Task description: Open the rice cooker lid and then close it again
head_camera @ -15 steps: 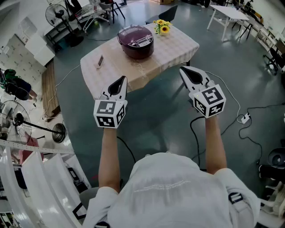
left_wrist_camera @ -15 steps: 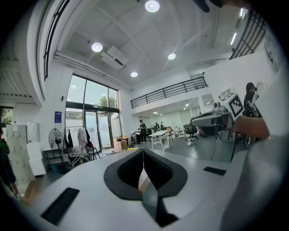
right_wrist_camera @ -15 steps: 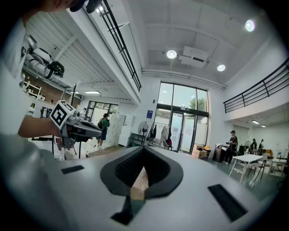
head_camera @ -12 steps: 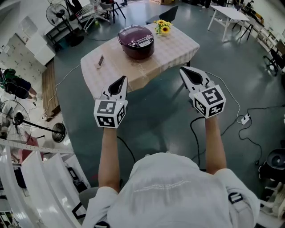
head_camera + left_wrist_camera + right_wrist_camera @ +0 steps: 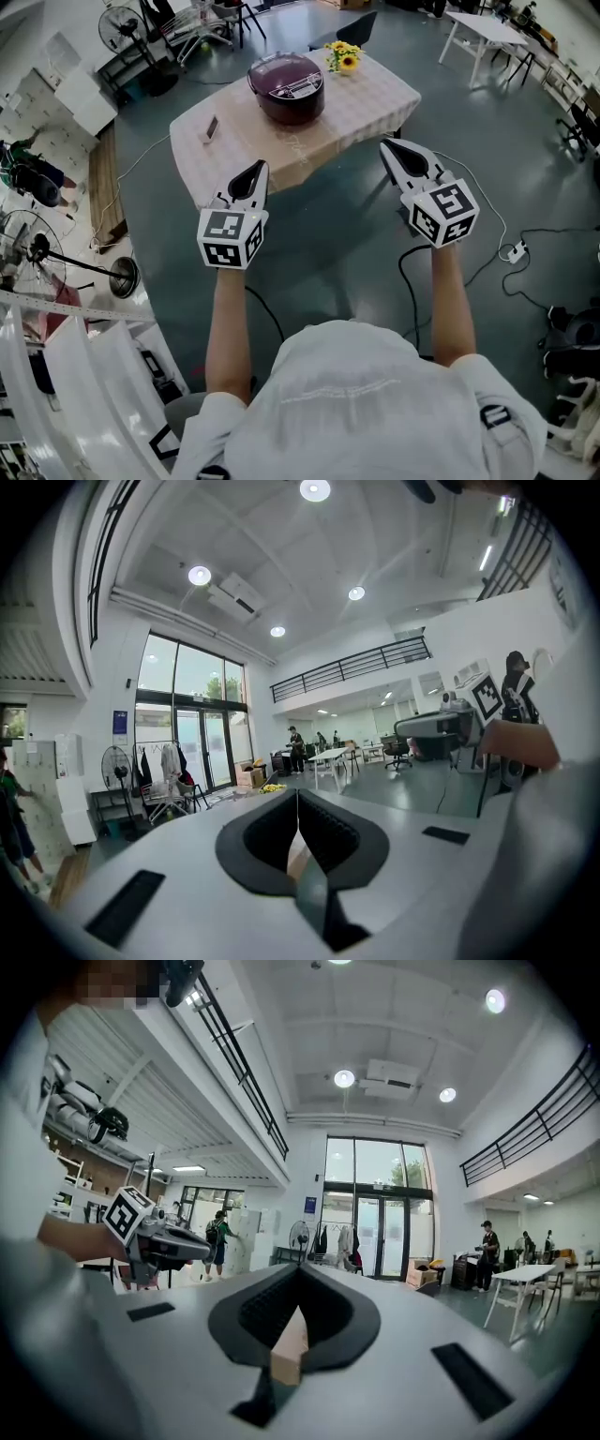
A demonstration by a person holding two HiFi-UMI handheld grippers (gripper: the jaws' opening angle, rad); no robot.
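A dark maroon rice cooker (image 5: 286,86) with its lid down stands on a table covered with a pale checked cloth (image 5: 375,97). Both grippers hang in the air on my side of the table, apart from the cooker. My left gripper (image 5: 259,166) is shut and empty, its tip near the table's front edge. My right gripper (image 5: 385,144) is shut and empty too, off the table's front right corner. In the left gripper view the jaws (image 5: 297,795) meet with nothing between them, and the same holds in the right gripper view (image 5: 300,1269). Neither gripper view shows the cooker.
A bunch of sunflowers (image 5: 341,56) stands behind the cooker. A small flat device (image 5: 211,129) lies on the cloth at the left. Cables and a plug strip (image 5: 513,249) lie on the floor at the right. Standing fans (image 5: 117,28) and racks are at the left.
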